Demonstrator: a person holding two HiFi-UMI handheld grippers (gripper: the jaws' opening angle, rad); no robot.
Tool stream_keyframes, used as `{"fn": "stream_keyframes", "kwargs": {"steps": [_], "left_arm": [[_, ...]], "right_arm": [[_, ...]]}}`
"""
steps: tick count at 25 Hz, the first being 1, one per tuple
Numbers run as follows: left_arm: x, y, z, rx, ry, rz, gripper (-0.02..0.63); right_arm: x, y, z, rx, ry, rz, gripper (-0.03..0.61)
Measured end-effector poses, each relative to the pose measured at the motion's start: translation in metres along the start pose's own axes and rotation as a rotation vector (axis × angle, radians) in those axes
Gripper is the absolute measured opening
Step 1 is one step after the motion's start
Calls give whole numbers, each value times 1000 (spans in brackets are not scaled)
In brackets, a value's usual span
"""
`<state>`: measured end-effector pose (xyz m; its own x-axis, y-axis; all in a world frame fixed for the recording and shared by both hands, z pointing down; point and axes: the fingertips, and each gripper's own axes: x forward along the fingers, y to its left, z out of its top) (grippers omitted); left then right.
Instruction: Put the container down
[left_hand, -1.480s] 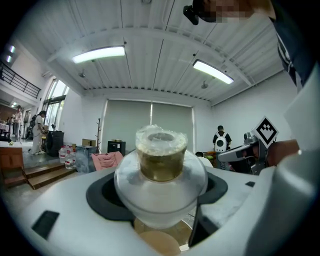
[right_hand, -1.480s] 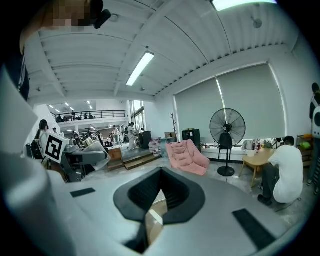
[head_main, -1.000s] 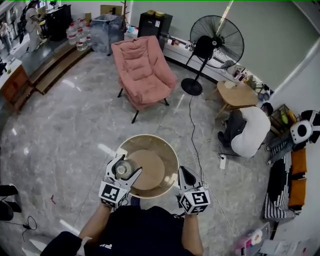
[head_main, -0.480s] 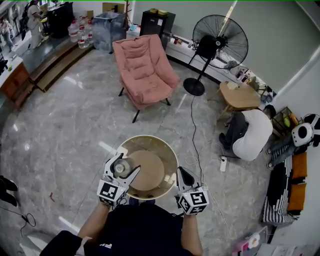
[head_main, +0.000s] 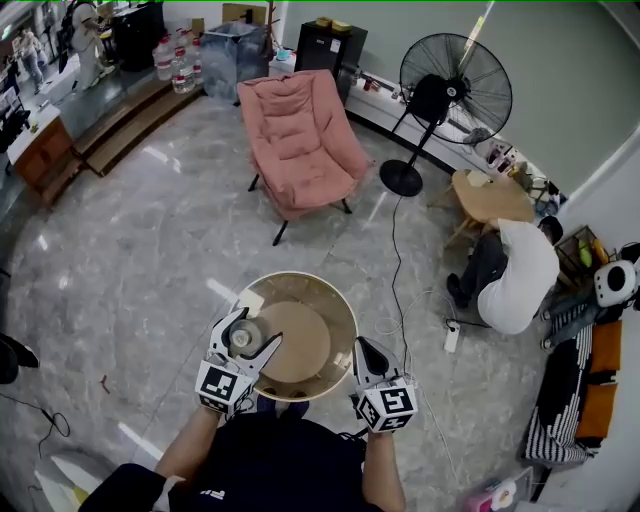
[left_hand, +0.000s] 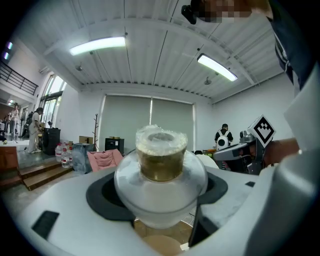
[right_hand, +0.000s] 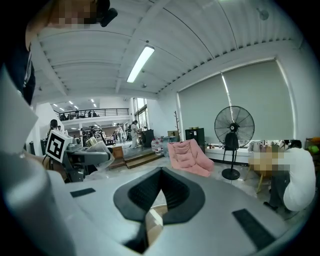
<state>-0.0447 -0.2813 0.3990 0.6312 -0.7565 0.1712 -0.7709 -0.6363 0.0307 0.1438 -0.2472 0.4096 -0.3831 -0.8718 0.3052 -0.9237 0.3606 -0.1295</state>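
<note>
So, you have two claws, one container and one round bench in play. Your left claw (head_main: 250, 334) is clenched on the single container (left_hand: 161, 159), a clear one with a brownish fill, over the bench's (head_main: 343, 303) left edge; whether it touches the top is unclear. Your right claw (head_main: 362, 348) is clenched on nothing, at the bench's right edge. Beyond are one pink chair (head_main: 305, 140), one fan (head_main: 455, 90) and one crouching person (head_main: 525, 275). Against half a second ago, both claws and the container sit where they were; only the room has slid slightly in your head view
</note>
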Motion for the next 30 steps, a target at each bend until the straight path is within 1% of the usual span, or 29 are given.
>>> {"fn": "stream_keyframes", "kwargs": {"steps": [5, 10, 13, 16, 19, 23, 26, 30], "left_arm": [[5, -5, -8, 3, 17, 4, 356], [8, -4, -12, 8, 12, 6, 356], [17, 2, -22, 20, 28, 10, 356], [27, 6, -36, 16, 32, -3, 356], [40, 8, -60, 14, 47, -17, 356], [60, 9, -102, 9, 82, -39, 356], [71, 12, -127, -8, 79, -49, 356], [89, 11, -156, -2, 81, -67, 356]], "right_arm": [[1, 0, -8, -13, 18, 27, 26], [0, -1, -12, -24, 18, 38, 26], [5, -3, -21, -33, 23, 41, 26], [12, -6, -35, -45, 33, 43, 26], [20, -11, -56, -46, 55, 48, 26], [29, -20, -82, -13, 70, 29, 26], [35, -20, -103, 2, 92, 37, 26], [37, -19, -129, 2, 115, 64, 26]]}}
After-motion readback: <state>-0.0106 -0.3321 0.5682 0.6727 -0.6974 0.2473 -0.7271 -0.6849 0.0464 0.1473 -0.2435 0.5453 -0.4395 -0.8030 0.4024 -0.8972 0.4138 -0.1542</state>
